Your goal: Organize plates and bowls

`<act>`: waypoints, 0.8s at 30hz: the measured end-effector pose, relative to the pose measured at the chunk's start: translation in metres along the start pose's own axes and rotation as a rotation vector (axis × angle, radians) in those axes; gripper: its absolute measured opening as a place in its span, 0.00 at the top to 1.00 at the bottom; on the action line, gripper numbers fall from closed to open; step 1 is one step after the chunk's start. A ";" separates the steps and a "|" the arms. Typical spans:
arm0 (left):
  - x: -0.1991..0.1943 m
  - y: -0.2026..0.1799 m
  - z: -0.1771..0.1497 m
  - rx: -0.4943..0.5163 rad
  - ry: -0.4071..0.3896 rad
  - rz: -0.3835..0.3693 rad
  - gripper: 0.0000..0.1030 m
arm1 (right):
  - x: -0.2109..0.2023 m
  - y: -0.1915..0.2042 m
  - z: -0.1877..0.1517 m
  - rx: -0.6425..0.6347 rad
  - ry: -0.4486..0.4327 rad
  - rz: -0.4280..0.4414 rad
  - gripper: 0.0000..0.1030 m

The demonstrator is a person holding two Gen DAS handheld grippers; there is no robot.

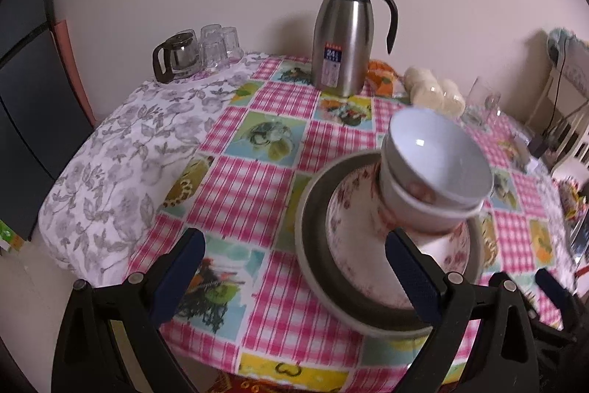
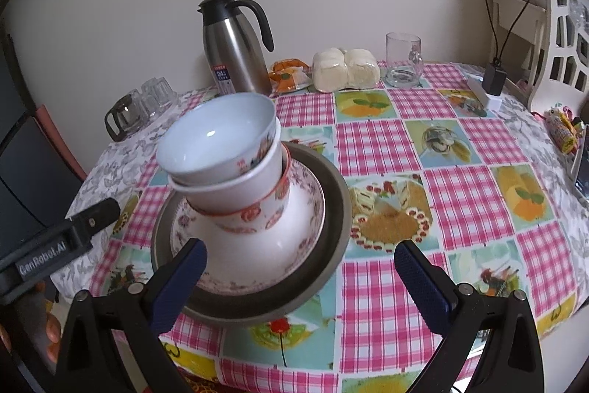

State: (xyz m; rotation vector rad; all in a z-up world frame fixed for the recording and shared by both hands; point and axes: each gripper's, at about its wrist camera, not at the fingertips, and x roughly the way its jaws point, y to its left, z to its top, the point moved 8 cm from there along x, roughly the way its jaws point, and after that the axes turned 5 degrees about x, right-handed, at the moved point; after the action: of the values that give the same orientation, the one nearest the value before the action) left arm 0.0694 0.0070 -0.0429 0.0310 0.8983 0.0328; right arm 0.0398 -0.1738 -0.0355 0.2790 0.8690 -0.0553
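A stack stands on the checked tablecloth: a grey plate (image 2: 333,209) at the bottom, a white floral plate (image 2: 305,212) on it, and two nested white bowls (image 2: 235,168) on top, leaning left. In the left wrist view the grey plate (image 1: 313,245), floral plate (image 1: 349,238) and bowls (image 1: 434,172) sit right of centre. My left gripper (image 1: 298,277) is open and empty, its right finger in front of the stack. My right gripper (image 2: 300,277) is open and empty, its left finger in front of the stack's near rim. The left gripper also shows in the right wrist view (image 2: 73,231).
A steel thermos jug (image 2: 235,46), glass teapot (image 2: 123,118) with small glasses (image 2: 156,94), wrapped buns (image 2: 344,69), orange snack packet (image 2: 289,72) and glass mug (image 2: 403,61) stand at the back. A white shelf (image 2: 552,35) is at right. The table's near edge (image 2: 279,382) is close.
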 end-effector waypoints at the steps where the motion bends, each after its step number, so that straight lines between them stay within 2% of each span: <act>1: 0.000 0.000 -0.003 0.004 0.006 0.007 0.04 | 0.000 0.000 -0.002 0.000 0.001 -0.002 0.00; 12: 0.001 0.009 -0.041 0.045 0.073 0.046 0.04 | -0.004 -0.005 -0.024 -0.017 0.022 -0.030 0.00; 24: 0.004 0.012 -0.063 0.093 0.133 0.087 0.04 | -0.001 -0.008 -0.044 -0.031 0.059 -0.060 0.00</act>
State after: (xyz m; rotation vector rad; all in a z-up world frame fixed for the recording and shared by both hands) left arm 0.0228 0.0195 -0.0845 0.1556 1.0311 0.0748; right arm 0.0051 -0.1705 -0.0629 0.2268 0.9359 -0.0895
